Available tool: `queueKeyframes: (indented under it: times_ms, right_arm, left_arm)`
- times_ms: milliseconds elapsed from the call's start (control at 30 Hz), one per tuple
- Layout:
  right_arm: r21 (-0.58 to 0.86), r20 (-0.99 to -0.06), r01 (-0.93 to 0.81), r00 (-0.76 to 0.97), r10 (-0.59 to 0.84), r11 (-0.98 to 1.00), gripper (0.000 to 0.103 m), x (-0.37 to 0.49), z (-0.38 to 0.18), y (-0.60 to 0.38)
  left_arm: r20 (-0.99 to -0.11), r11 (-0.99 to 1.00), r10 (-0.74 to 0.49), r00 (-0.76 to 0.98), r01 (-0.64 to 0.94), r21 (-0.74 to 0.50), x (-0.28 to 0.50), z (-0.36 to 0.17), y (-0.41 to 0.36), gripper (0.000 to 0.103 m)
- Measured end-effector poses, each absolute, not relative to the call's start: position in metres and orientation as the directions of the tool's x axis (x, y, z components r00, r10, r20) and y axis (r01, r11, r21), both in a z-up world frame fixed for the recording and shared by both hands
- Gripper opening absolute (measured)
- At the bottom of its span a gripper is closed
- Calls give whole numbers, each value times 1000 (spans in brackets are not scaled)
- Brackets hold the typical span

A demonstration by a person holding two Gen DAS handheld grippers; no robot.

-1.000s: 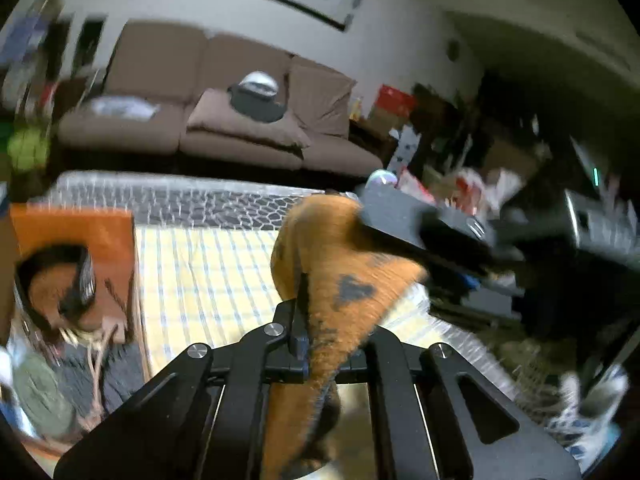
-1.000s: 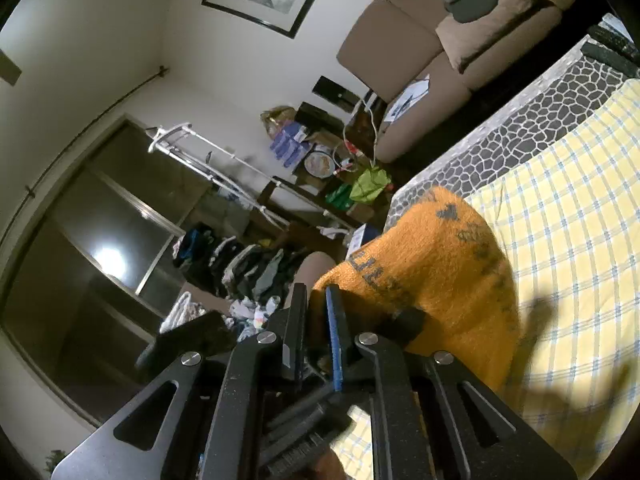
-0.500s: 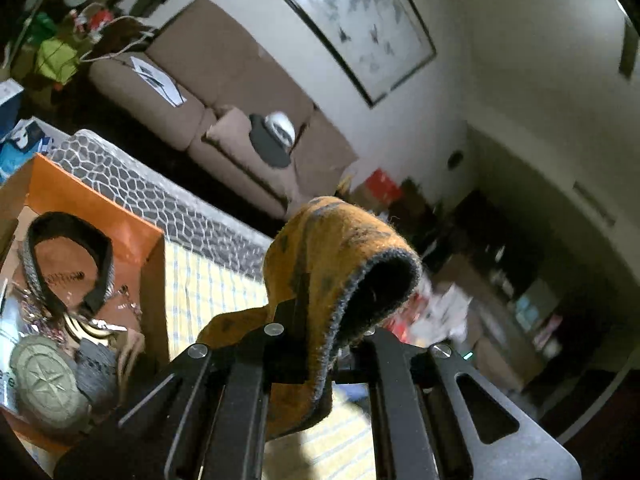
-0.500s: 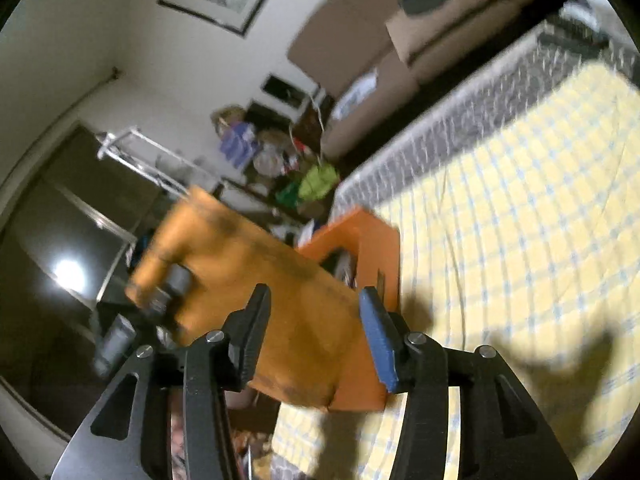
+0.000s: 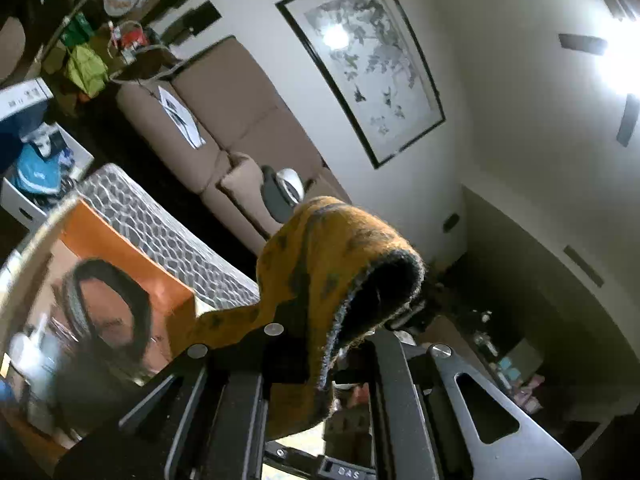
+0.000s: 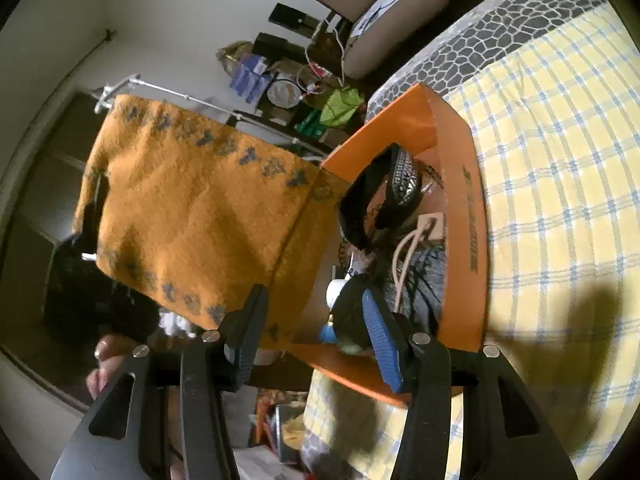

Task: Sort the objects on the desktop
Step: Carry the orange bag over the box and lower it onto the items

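My left gripper (image 5: 316,364) is shut on an orange cloth (image 5: 320,264) with dark markings, which folds over its fingers. In the right wrist view the same cloth (image 6: 192,212) hangs spread out in the air, left of an orange box (image 6: 460,168), with the left gripper (image 6: 86,248) at its far edge. My right gripper (image 6: 316,332) is open and empty, just in front of the box. The box holds a black strap (image 6: 360,208), a cord and several small items. It also shows in the left wrist view (image 5: 132,252).
The box stands on a yellow checked tablecloth (image 6: 560,160) over a grey pebble-pattern cover (image 6: 500,32). A brown sofa (image 5: 224,120) stands behind. Cluttered shelves (image 6: 288,76) lie beyond the table's left end. A picture (image 5: 360,56) hangs on the wall.
My right gripper has let go of the cloth and opened. My left gripper has lifted the cloth and carried it to the left of the box, where it now hangs spread.
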State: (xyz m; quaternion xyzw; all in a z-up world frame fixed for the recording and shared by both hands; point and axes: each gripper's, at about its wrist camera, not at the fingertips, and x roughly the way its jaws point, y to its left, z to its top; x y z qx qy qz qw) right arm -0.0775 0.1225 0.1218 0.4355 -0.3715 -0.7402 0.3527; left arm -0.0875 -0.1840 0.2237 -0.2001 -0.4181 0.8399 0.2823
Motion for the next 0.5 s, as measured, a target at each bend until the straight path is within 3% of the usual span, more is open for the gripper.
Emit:
queueKeyframes:
  times_ms: [233, 500]
  right_arm:
    - [754, -495, 226, -421, -760, -616, 52, -88, 128, 108]
    - [684, -547, 225, -471, -692, -694, 52, -96, 129, 114]
  left_arm:
    - [-231, -687, 521, -822, -243, -685, -129, 248, -205, 6]
    - [-456, -924, 316, -832, -161, -347, -180, 243, -165, 6]
